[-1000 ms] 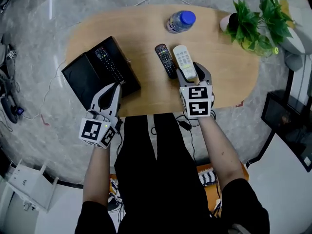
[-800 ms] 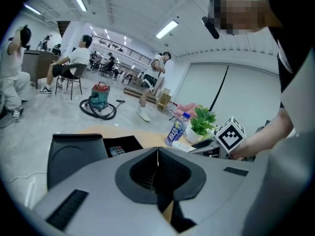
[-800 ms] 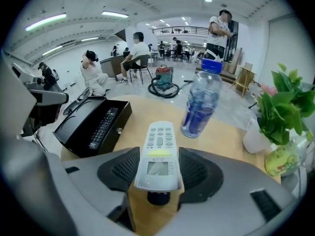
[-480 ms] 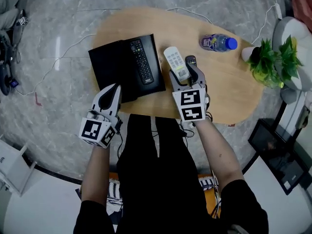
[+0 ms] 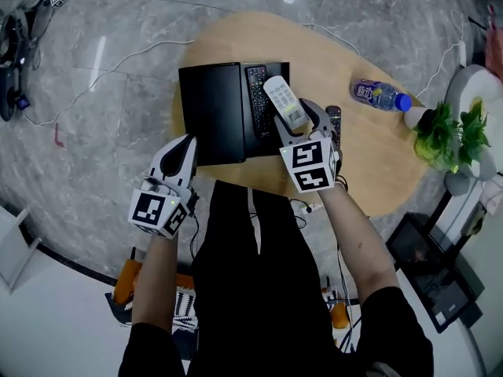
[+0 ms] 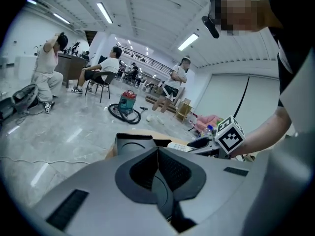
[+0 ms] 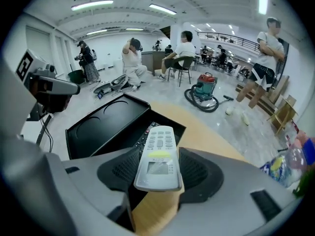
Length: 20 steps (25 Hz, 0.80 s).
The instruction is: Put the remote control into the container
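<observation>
My right gripper (image 5: pixel 304 122) is shut on a white remote control (image 5: pixel 284 102), held by its near end, keys up. The remote's far end hangs over the right side of the open black container (image 5: pixel 212 112), where a black remote (image 5: pixel 257 99) lies inside. In the right gripper view the white remote (image 7: pixel 158 156) sits between the pads above the container (image 7: pixel 106 122). My left gripper (image 5: pixel 186 145) is shut and empty, just off the container's near left corner. In the left gripper view the jaws (image 6: pixel 158 154) meet with nothing between them.
A second black remote (image 5: pixel 333 119) lies on the wooden table (image 5: pixel 369 163) right of my right gripper. A water bottle (image 5: pixel 377 95) lies further right, beside a potted plant (image 5: pixel 452 132). Cables run over the marble floor (image 5: pixel 110 61). People and a vacuum cleaner (image 7: pixel 203 93) are behind.
My right gripper has carried the white remote left, from beside the black remote on the table to over the container's right side. The left gripper stays shut by the container's near left corner.
</observation>
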### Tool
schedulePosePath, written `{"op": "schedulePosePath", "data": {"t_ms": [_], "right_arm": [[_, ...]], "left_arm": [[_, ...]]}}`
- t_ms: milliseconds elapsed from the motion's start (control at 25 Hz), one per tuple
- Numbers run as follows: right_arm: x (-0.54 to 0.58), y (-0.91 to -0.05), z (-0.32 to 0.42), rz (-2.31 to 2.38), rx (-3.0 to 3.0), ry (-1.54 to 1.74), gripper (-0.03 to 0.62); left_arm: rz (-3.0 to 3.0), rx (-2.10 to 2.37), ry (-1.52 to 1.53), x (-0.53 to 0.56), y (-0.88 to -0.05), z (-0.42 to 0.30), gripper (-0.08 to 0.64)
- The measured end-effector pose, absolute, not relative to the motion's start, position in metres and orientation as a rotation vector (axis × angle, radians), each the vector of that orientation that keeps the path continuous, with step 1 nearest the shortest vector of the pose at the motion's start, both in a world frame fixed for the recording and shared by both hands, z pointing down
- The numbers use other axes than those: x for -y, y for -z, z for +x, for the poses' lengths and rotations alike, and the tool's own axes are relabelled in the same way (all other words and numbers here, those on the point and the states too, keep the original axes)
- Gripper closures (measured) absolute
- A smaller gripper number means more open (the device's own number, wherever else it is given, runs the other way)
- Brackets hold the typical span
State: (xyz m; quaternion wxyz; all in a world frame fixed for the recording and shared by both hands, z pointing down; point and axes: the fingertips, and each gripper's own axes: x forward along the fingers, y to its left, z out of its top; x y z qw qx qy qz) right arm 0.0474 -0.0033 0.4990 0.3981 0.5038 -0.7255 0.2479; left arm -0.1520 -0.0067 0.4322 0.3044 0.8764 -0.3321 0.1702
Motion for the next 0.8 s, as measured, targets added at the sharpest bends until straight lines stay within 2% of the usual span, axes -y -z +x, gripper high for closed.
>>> {"op": "schedulePosePath", "data": {"t_ms": [480,800], "right_arm": [[0.037,-0.529,-0.003,0.954,1.961,-0.448,0.331],[0.044,-0.546,0.000,0.732,1.960,-0.263,0.331]], "left_arm": [[2.225,0.971,-0.435,0.016,-0.451,-0.198,0.552],[2.195,0.967,-0.420,0.017,-0.458,-0.201,0.552]]}}
